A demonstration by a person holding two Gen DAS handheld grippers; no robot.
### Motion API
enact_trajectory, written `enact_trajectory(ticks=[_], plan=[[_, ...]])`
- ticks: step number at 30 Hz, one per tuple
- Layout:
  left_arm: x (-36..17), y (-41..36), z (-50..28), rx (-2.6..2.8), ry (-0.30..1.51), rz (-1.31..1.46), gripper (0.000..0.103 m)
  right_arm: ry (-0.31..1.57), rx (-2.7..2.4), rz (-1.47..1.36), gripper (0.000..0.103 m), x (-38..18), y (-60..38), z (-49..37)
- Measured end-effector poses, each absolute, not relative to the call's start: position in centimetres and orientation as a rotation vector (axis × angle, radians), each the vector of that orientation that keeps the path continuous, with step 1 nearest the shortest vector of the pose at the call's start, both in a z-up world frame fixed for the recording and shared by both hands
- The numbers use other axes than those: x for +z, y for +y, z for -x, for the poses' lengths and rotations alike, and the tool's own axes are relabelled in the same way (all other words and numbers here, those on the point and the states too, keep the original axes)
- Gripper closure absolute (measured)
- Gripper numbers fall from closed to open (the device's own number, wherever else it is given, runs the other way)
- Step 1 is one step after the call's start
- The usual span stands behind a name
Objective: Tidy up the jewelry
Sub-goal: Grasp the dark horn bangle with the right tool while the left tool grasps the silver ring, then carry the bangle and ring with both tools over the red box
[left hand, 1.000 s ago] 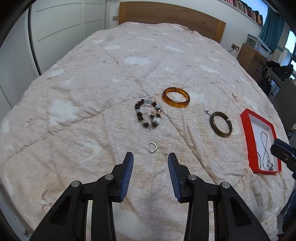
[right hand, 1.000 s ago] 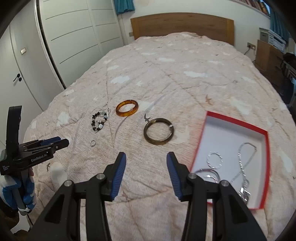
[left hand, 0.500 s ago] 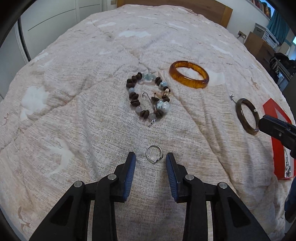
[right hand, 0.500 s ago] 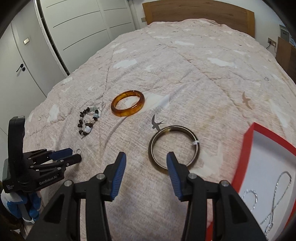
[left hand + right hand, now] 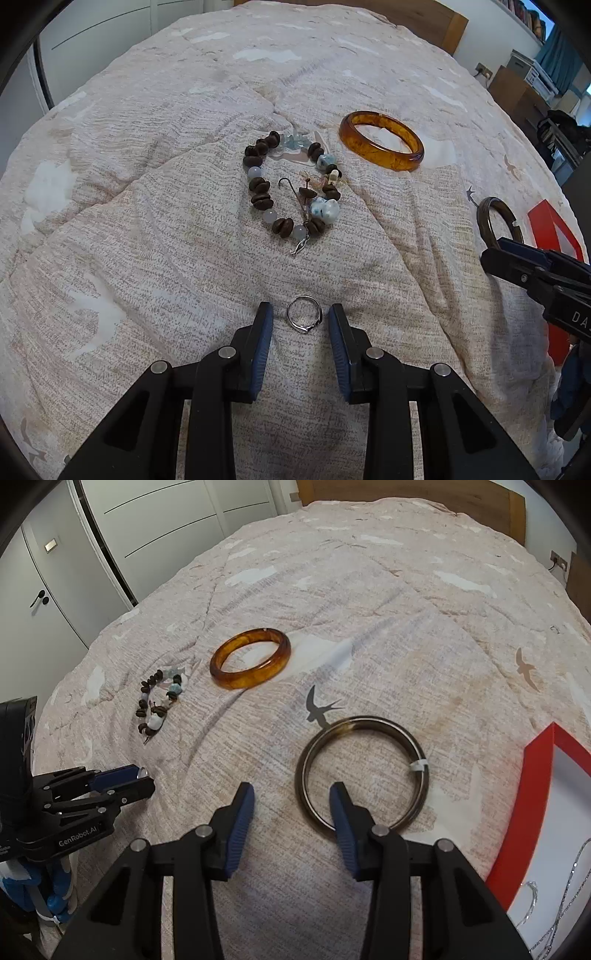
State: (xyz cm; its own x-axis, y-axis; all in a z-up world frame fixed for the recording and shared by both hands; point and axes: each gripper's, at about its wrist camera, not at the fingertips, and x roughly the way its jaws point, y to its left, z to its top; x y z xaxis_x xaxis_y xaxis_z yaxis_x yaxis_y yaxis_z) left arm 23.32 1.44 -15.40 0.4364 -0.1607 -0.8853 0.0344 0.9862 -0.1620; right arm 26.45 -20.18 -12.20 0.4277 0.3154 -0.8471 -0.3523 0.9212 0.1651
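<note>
Jewelry task, left claw (image 5: 144, 781) w/ "GenRobot.AI" lettering (image 5: 77, 837)

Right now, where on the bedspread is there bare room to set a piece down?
Bare patches: the bedspread between the amber bangle and the headboard, and left of the beaded bracelet. Crowded: around the silver ring and between the dark bangle and red box.

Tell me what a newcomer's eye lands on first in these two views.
The left gripper straddles a small silver ring lying on the quilted bedspread, jaws closing in but not yet touching it. The right gripper has one finger inside the dark thin bangle. Behind lie an amber bangle, a beaded bracelet and a red box.
</note>
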Motion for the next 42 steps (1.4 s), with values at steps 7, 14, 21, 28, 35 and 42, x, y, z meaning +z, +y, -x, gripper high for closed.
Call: enact_trajectory(ticks=[7,14,21,28,35,42], plan=[[-15.5,1.4,-23.7,-0.124,1.115,0.134,0.072,1.073,0.422,0.042,0.067,-12.9,-20.0,-27.2],[-15.7,0.7,-24.0,-0.120,1.109,0.104,0.073,1.106,0.424,0.063,0.069,-13.9,-19.4,-28.5],[-15.7,0.1,-24.0,-0.127,1.105,0.085,0.084,1.123,0.443,0.012,0.094,-13.9,-19.4,-28.6],[-15.2,0.7,-23.6,-0.133,1.100,0.118,0.085,1.085,0.452,-0.037,0.095,-12.4,-19.5,-27.0],[-13.6,1.4,-22.4,-0.133,1.083,0.138,0.085,1.025,0.476,-0.071,0.095,-9.6,-18.8,-24.2],[-11.4,1.5,-20.6,-0.131,1.053,0.150,0.085,0.988,0.485,-0.104,0.095,-7.0,-18.5,-21.3]])
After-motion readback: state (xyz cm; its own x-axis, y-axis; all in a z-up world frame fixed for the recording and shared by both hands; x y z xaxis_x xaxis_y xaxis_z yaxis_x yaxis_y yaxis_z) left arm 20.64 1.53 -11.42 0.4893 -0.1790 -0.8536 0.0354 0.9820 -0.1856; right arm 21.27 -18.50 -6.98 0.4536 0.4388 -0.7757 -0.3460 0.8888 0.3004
